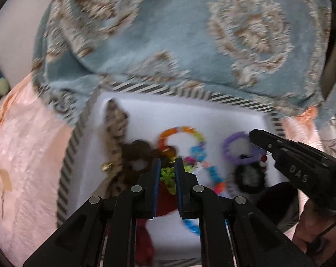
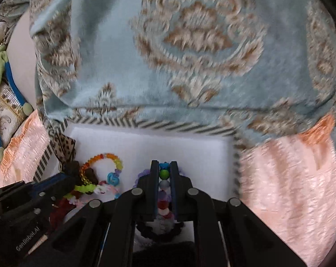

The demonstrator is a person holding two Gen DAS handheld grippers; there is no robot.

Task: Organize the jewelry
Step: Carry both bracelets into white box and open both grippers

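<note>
Low in both frames, the left gripper (image 1: 168, 166) pinches a spiky lime-green plastic band (image 1: 166, 175); the right gripper (image 2: 164, 169) clamps a multicoloured round-bead bracelet (image 2: 164, 174) over the striped white-lined box (image 2: 190, 142).

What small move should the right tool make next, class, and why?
Probably lift the right tool a little: it appears closed on a beaded strand above the white tray, which seems to overlap the purple ring, so a short rise may separate them.
</note>
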